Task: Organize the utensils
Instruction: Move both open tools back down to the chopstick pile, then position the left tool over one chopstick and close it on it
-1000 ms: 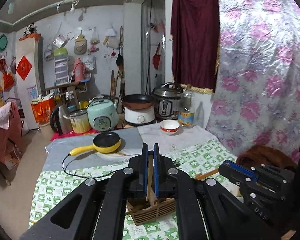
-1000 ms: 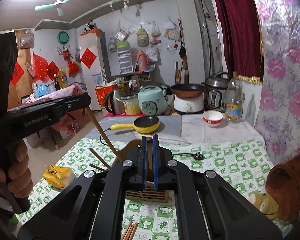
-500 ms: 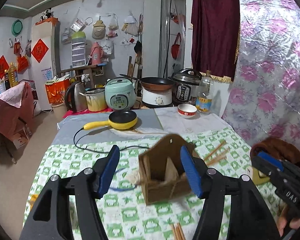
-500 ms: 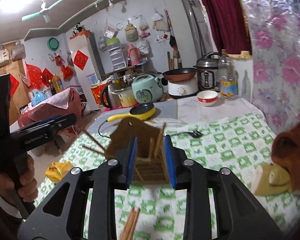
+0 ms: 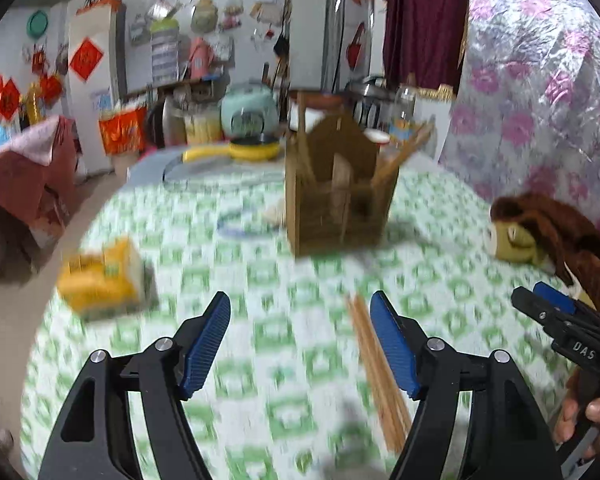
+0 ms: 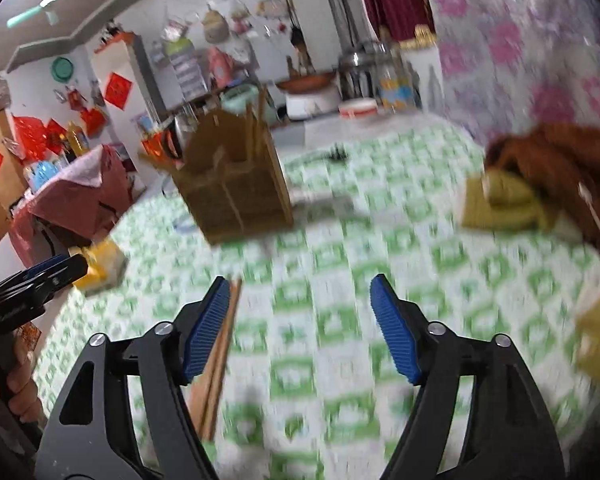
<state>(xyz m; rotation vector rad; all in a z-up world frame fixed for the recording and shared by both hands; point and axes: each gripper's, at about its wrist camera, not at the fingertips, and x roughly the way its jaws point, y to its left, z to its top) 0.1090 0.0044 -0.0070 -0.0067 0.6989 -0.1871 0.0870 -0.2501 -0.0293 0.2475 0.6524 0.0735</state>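
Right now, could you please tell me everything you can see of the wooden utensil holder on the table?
The wooden utensil holder is a brown box of slatted boards with a taller, peaked centre divider splitting it into compartments. It stands upright on the green-checked tablecloth, beyond both grippers, and neither touches it. Chopstick-like sticks lean out of it on either side. Motion blur hides finer detail.

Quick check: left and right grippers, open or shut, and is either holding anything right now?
Left gripper: open, jaws just opening, empty, above the chopsticks.
Right gripper: open, jaws just opening, empty.
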